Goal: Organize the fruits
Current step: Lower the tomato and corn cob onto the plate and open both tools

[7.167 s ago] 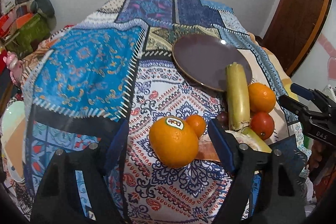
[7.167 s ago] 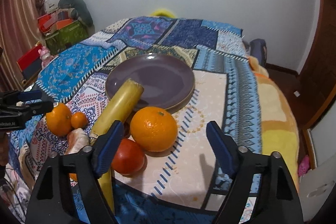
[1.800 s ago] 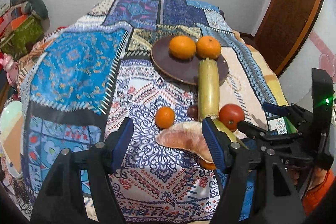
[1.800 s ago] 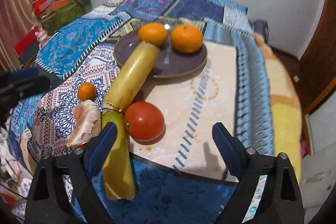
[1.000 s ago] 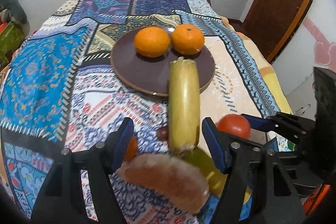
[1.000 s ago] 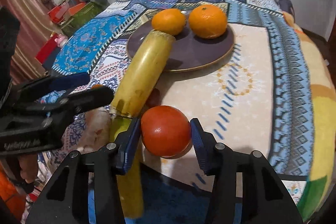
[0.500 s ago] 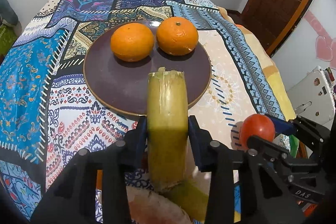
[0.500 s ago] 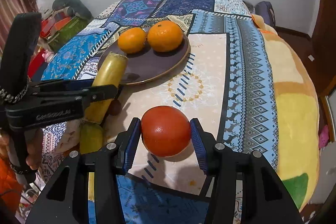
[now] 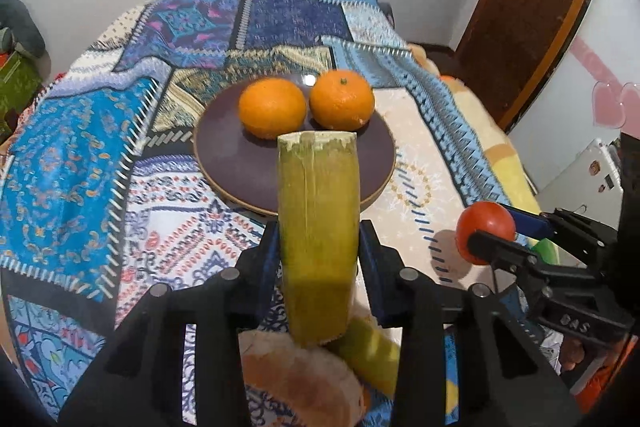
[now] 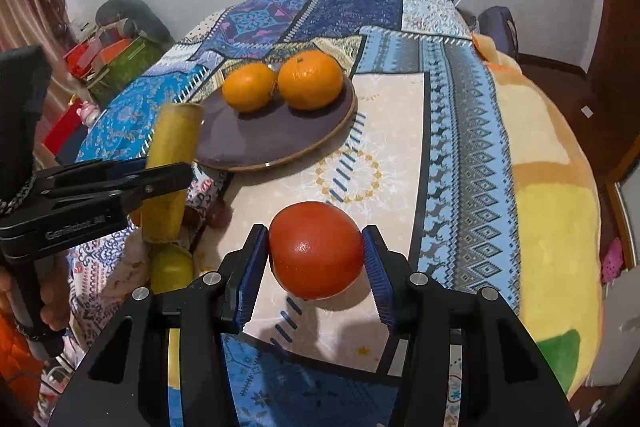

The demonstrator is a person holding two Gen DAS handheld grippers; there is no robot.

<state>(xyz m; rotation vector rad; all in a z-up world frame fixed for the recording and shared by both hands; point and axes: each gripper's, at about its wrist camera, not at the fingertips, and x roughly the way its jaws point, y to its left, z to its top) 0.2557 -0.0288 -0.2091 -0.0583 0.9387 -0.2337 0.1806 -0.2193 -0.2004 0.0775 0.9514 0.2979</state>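
Note:
My left gripper [image 9: 319,251] is shut on a yellow-green cane piece [image 9: 318,227] and holds it lifted, its far end just before the dark purple plate [image 9: 236,163]. Two oranges [image 9: 272,113] [image 9: 342,99] sit side by side at the back of the plate. My right gripper [image 10: 316,263] is shut on a red tomato [image 10: 316,255] and holds it above the cloth, nearer than the plate [image 10: 272,139]. The left gripper with the cane [image 10: 172,163] shows at left in the right wrist view; the tomato [image 9: 485,229] shows at right in the left wrist view.
A pomelo segment [image 9: 304,383] and a second green-yellow cane piece [image 9: 372,355] lie under my left gripper. A small dark fruit [image 10: 220,215] lies by the plate's near edge. The patchwork cloth [image 9: 80,155] covers the surface; a wooden door [image 9: 532,7] stands right.
Both grippers have risen with their fruit. The cane piece has lifted clear of the pile toward the plate. The tomato has moved a little nearer the plate.

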